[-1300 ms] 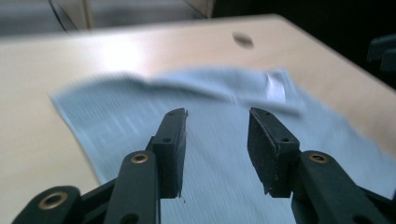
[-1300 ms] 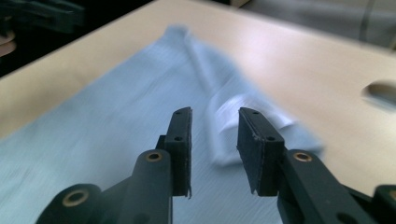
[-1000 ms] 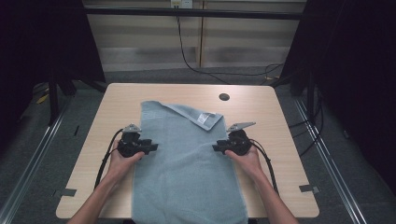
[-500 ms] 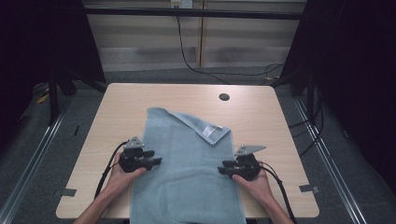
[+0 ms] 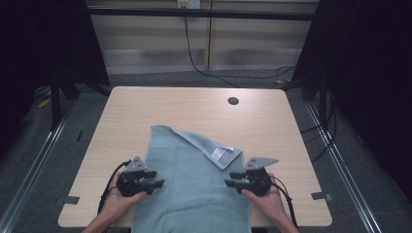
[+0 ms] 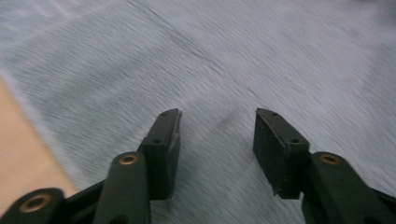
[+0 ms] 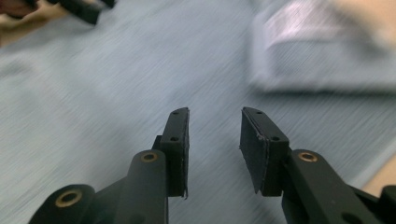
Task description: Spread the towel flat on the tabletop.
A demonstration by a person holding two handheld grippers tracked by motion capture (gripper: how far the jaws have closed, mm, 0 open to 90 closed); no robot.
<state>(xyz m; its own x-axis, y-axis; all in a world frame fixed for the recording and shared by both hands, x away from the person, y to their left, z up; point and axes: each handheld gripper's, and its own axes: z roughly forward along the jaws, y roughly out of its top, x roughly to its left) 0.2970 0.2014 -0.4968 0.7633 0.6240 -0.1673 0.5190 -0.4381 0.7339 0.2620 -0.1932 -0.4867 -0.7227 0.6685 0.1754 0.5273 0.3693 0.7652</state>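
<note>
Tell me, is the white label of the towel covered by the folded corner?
No, the white label lies exposed on top of the towel's folded corner.

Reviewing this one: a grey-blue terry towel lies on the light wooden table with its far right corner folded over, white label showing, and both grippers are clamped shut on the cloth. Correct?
Not quite. The grey-blue terry towel on the light wooden table does have that corner folded with the white label showing, but the left gripper and right gripper are open over the cloth, as both gripper views show.
</note>
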